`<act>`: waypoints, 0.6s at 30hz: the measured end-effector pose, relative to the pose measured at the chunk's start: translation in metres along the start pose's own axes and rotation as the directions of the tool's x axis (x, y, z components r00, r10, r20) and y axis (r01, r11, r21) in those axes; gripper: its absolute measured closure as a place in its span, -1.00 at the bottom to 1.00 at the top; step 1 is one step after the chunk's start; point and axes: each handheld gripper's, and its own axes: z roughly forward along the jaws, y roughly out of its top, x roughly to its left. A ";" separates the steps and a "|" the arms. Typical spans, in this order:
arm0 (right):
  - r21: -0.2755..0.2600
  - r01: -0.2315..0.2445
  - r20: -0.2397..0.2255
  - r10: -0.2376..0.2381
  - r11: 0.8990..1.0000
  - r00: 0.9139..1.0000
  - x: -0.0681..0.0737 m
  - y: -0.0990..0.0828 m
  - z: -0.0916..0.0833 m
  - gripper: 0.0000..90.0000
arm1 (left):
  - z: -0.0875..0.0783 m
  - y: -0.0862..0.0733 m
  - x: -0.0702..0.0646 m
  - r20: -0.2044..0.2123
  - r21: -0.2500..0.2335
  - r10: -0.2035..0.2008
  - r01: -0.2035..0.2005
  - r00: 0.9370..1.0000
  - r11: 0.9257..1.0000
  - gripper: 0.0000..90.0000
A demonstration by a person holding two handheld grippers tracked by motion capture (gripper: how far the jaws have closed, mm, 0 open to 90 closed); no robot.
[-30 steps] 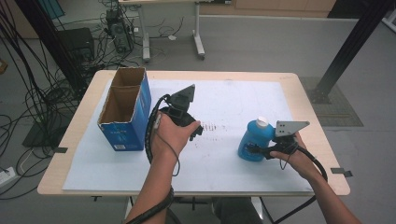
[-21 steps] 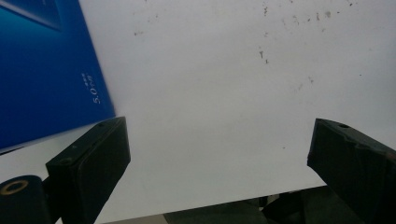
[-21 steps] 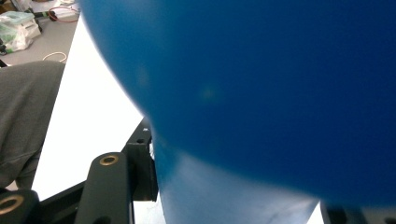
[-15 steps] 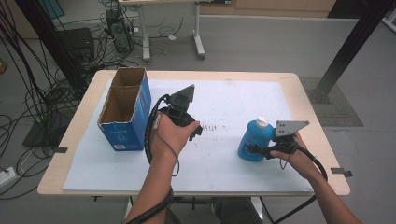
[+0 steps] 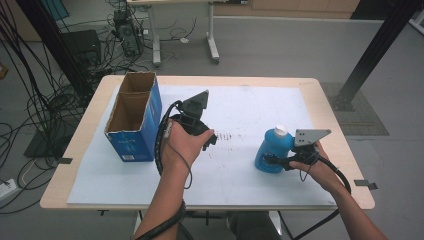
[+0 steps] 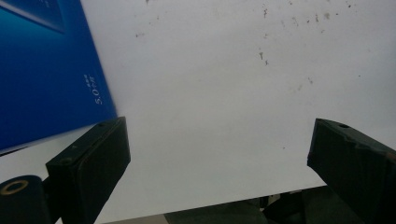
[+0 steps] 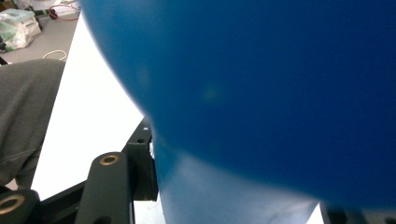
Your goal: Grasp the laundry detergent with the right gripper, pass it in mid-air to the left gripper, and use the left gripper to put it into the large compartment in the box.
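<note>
The right gripper was clamped on the lower body of the blue bottle, its jaws drawn in against the bottle's sides. In the right gripper view the blue wall pressed right up against the near jaw and spread across the space ahead of the jaws, leaving a strip of white sheet open to the left. The bottle stood upright on the white sheet, its white cap on top, toward the person's right. Behind that gripper the sheet's right edge and then the table edge lay near; ahead of its jaws the sheet ran bare toward the other hand.

The left gripper had its jaws spread wide with nothing between them. In the left gripper view, plain white sheet lay between and beyond the jaws, marked by small dark specks farther ahead. The blue side of the cardboard box stood just outside the left jaw, its lower corner near that jaw's tip; whether they touched could not be told. In the high view the box sat open-topped, lengthwise, near the table's left edge, just beside the gripper. Open room lay off the right jaw, a broad bare stretch between this gripper and the bottle, which stood well apart.
</note>
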 end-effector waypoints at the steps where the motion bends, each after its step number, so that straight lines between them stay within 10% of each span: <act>1: -0.001 -0.002 0.000 0.002 1.000 1.000 0.000 0.000 0.000 -0.08 | 0.000 0.000 0.000 0.000 0.002 0.000 0.000 1.000 1.000 -0.86; 18: 0.002 0.006 -0.003 -0.006 1.000 1.000 0.000 0.000 0.000 -0.08 | -0.001 0.000 0.000 -0.001 0.000 0.000 0.000 1.000 1.000 -0.86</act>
